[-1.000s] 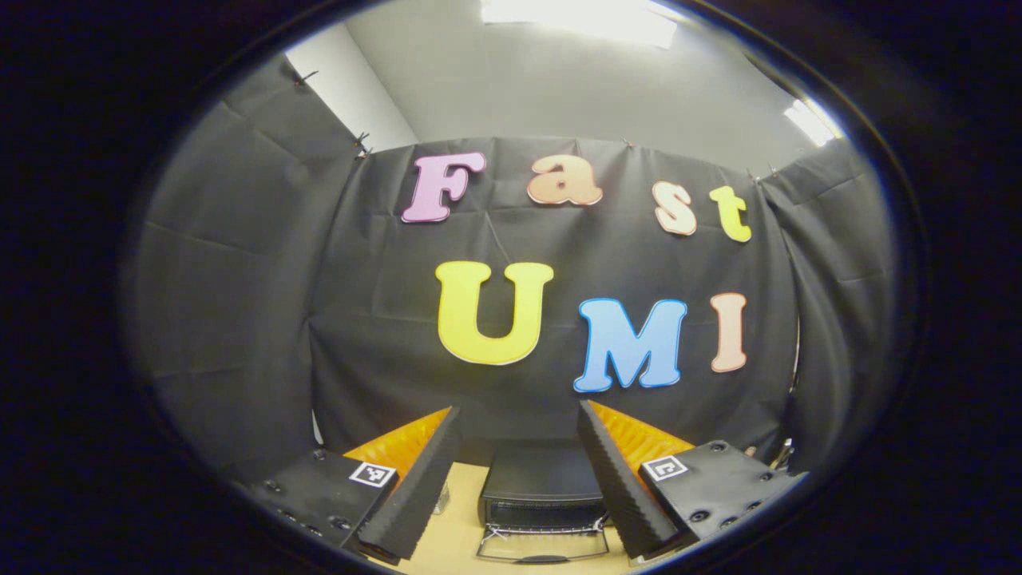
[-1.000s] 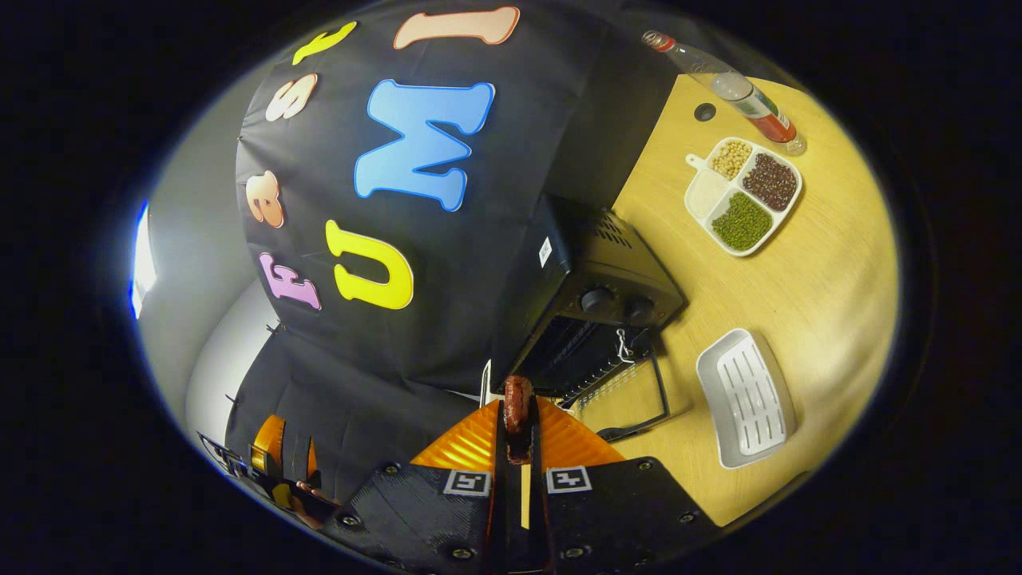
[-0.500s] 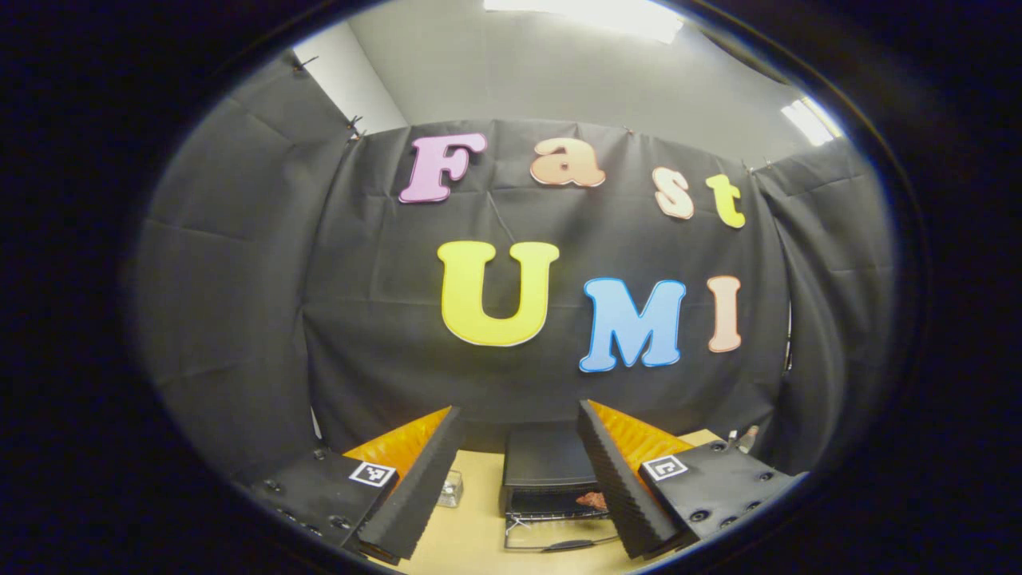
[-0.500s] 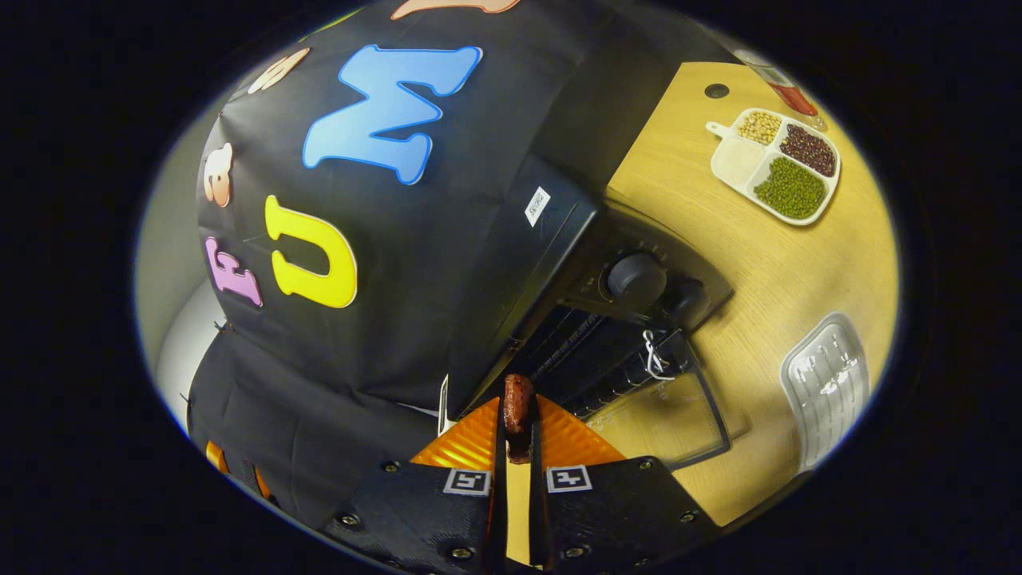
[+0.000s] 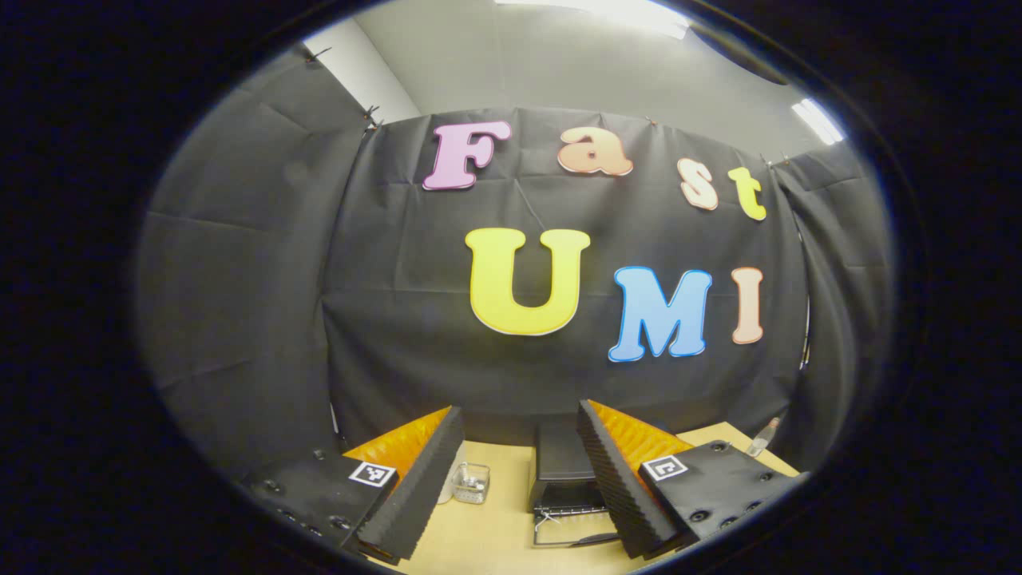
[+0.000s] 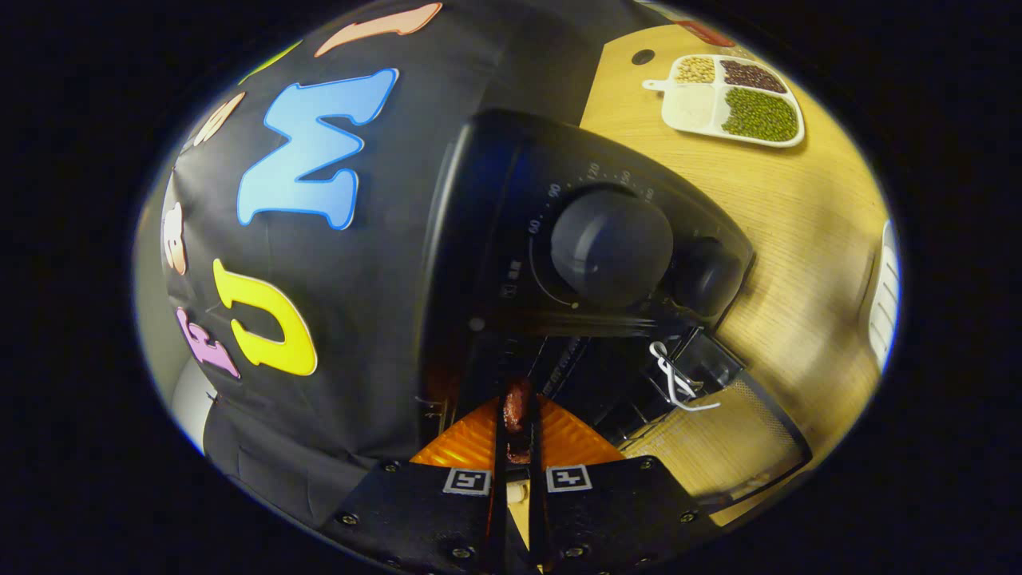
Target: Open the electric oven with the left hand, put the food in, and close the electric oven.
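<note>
Right tongs point(image 6: 517, 415) are gripping a reddish-brown piece of food point(image 6: 517, 402) at the black electric oven's point(image 6: 511, 231) open mouth. Left tongs point(image 5: 517, 463) are gaping wide, empty, well back from the oven on the wooden bench point(image 5: 495, 531).

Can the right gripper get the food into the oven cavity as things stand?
Probably yes: the oven door hangs open, and the right gripper, shut on the food, sits at the dark cavity mouth with nothing visibly between.

Bright ceiling lights point(image 5: 607, 12) overhead; heavy fisheye bending; dim, soft oven point(image 6: 591, 239) close-up.
</note>
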Motion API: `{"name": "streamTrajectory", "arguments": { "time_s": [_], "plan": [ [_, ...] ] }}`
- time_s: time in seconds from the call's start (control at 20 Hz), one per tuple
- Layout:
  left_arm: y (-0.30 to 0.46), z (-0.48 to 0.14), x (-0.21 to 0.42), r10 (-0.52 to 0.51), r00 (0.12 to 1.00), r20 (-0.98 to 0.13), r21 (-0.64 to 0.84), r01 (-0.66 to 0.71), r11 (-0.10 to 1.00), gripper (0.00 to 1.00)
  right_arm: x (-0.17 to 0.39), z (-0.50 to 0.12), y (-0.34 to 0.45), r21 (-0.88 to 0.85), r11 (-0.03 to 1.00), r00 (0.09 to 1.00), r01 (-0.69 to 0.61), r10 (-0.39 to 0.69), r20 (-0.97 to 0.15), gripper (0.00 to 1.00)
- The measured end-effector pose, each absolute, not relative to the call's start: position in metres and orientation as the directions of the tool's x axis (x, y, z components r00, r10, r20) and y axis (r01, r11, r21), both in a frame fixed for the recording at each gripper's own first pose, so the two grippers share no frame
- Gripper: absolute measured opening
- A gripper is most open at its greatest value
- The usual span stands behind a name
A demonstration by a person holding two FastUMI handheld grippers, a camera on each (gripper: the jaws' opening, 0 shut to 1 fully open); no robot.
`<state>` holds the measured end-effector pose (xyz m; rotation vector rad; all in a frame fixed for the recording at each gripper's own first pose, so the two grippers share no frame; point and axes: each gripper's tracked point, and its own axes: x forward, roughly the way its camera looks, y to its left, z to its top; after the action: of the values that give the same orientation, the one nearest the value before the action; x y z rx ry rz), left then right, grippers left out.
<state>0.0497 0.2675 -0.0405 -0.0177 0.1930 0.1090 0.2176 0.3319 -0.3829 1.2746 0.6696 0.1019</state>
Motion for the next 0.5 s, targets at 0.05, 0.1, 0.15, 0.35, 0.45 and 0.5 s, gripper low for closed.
{"name": "streamTrajectory", "arguments": {
  "time_s": [0.05,0.1,0.15,0.35,0.45,0.5],
  "plan": [
    [0.270,-0.043,0.052,0.109,0.974,-0.199,-0.007,-0.113,0.994,1.00,0.222,-0.390,0.332,0.898,0.315,0.816,0.306,0.400,-0.418,0.11],
    [0.272,-0.045,0.056,0.110,0.973,-0.203,-0.009,-0.114,0.993,1.00,0.226,-0.391,0.330,0.902,0.300,0.826,0.310,0.384,-0.412,0.11],
    [0.272,-0.046,0.058,0.109,0.973,-0.204,-0.011,-0.114,0.993,1.00,0.229,-0.393,0.332,0.899,0.296,0.827,0.324,0.373,-0.421,0.12],
    [0.272,-0.052,0.064,0.102,0.974,-0.203,-0.014,-0.106,0.994,1.00,0.220,-0.414,0.323,0.805,0.445,0.764,0.392,0.331,-0.554,0.20],
    [0.269,-0.057,0.068,0.091,0.974,-0.207,-0.027,-0.099,0.995,0.90,0.213,-0.420,0.314,0.746,0.525,0.734,0.409,0.296,-0.611,0.27],
    [0.264,-0.060,0.071,0.083,0.974,-0.210,-0.033,-0.092,0.995,1.00,0.213,-0.418,0.315,0.738,0.547,0.729,0.395,0.303,-0.614,0.35]
  ]
}}
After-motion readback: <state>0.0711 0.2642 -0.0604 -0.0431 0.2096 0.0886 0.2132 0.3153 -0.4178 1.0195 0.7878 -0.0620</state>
